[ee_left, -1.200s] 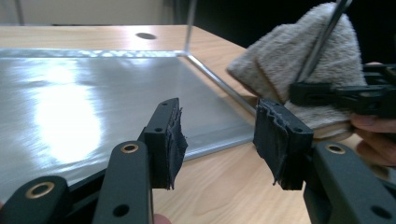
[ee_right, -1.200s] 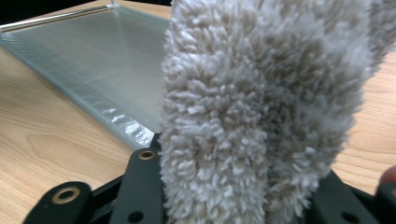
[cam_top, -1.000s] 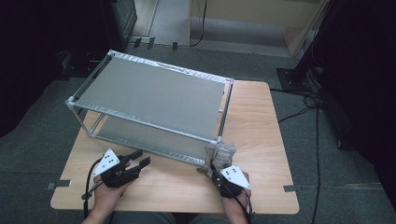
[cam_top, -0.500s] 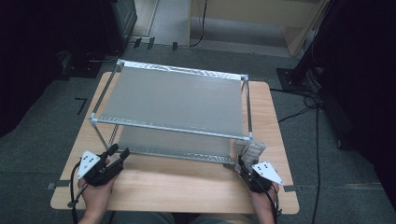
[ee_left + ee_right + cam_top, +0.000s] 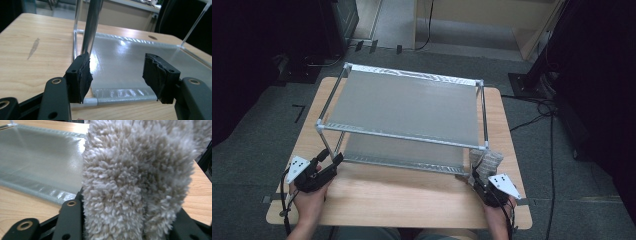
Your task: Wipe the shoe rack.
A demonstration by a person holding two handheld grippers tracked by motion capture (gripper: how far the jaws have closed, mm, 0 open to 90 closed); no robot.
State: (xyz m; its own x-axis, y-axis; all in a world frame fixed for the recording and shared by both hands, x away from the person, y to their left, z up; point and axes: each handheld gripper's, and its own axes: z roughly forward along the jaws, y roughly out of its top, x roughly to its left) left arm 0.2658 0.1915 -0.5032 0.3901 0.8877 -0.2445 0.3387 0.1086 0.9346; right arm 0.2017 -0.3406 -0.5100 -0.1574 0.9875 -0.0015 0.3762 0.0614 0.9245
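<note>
Black 2-jaw gripper pair, grey 3-cornered plates, trailing cables

Your high view is dim around the edges: the floor falls into near-black, and only the wooden table catches soft, even overhead light, with weak shadows. The shelf rack reads slightly grainy. Beyond your left gripper, glare streaks the lower shelf and the upright post, while the jaws nearest the lens are soft. At your right gripper, the fluffy cloth is sharp; the shelf behind blurs.
</note>
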